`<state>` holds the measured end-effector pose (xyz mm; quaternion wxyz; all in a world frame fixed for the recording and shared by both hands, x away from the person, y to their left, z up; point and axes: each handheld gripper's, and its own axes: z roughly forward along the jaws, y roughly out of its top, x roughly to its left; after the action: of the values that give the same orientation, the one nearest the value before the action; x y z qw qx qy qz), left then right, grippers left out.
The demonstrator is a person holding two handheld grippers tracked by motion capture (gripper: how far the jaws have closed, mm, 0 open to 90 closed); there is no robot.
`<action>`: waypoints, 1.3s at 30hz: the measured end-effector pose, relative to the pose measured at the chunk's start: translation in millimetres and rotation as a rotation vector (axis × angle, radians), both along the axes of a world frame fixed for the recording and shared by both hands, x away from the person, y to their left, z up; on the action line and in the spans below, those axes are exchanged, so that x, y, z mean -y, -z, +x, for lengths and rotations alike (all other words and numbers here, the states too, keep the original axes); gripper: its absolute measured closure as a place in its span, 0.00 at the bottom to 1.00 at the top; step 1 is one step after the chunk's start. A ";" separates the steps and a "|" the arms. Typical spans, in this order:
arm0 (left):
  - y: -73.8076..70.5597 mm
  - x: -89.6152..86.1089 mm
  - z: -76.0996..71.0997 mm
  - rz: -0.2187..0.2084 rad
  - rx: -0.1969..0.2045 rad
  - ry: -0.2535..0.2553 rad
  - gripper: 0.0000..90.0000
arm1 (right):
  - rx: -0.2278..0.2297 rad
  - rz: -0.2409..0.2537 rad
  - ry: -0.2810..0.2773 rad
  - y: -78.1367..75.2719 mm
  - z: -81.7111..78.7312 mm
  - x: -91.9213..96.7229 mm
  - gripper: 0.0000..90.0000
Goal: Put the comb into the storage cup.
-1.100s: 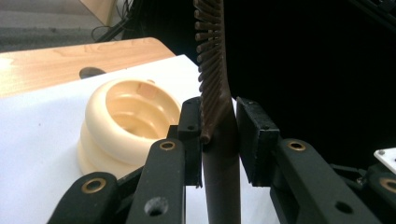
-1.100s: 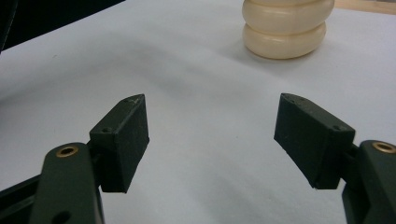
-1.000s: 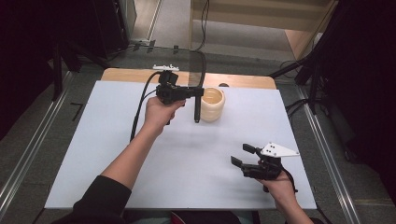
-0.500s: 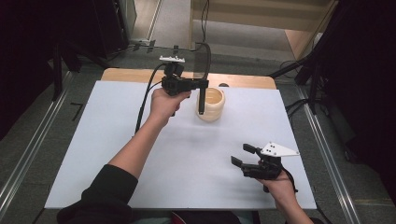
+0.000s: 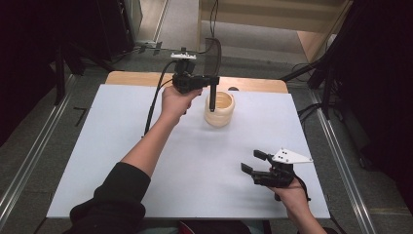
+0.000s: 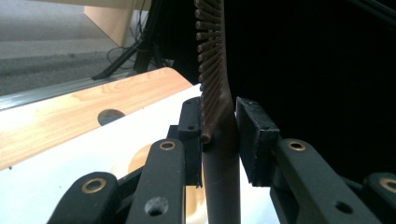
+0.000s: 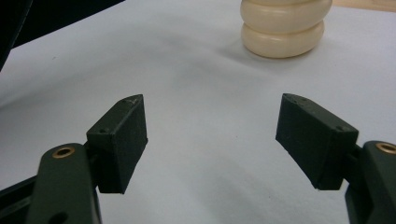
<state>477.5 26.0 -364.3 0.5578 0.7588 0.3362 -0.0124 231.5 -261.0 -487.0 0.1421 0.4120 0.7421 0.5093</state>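
White covers most of the desk (image 5: 122, 161), and a strip of light wood shows along its far edge. Dark curtains hang on both sides of the room, and a grey floor runs off behind.

Near the far edge of the white sheet stands a cream cup (image 5: 219, 108) with fat round rings up its side. It stands upright, and you can see down into its open top.

A person reaches in from the near side with a dark sleeve on the left arm. The left tongs (image 5: 213, 83) are held up high over the far part of the desk, with a black cable hanging down from them. They are closed tight on a brush (image 5: 212, 58). Its handle is dark and round, and the two pads press on it from both sides. The brush stands straight up and down. Its bristly head sticks up above the tongs, and the bottom of the handle hangs down over the open cup. I cannot tell if the handle touches the cup.

The right tongs (image 5: 253, 162) sit low at the near right part of the desk, well apart from the cup. They are spread wide with nothing between them, just bare white sheet. They point toward the cup, which shows far off past their tips
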 end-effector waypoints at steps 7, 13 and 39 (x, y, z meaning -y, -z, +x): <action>1.7 8.5 9.8 0.002 0.033 -0.030 0.81 | 0.008 0.009 0.000 -1.0 0.1 1.4 0.25; 7.8 15.5 17.8 -0.024 0.058 -0.064 0.81 | 0.006 0.013 -0.003 -1.3 -0.1 0.7 0.25; 43.9 32.8 25.8 0.040 0.122 -0.078 0.81 | 0.006 0.021 -0.015 -1.2 -0.2 -0.1 0.26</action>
<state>503.3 -6.8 -408.2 0.5619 0.7555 0.3312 0.0625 231.3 -260.8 -485.8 0.1363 0.4063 0.7392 0.5195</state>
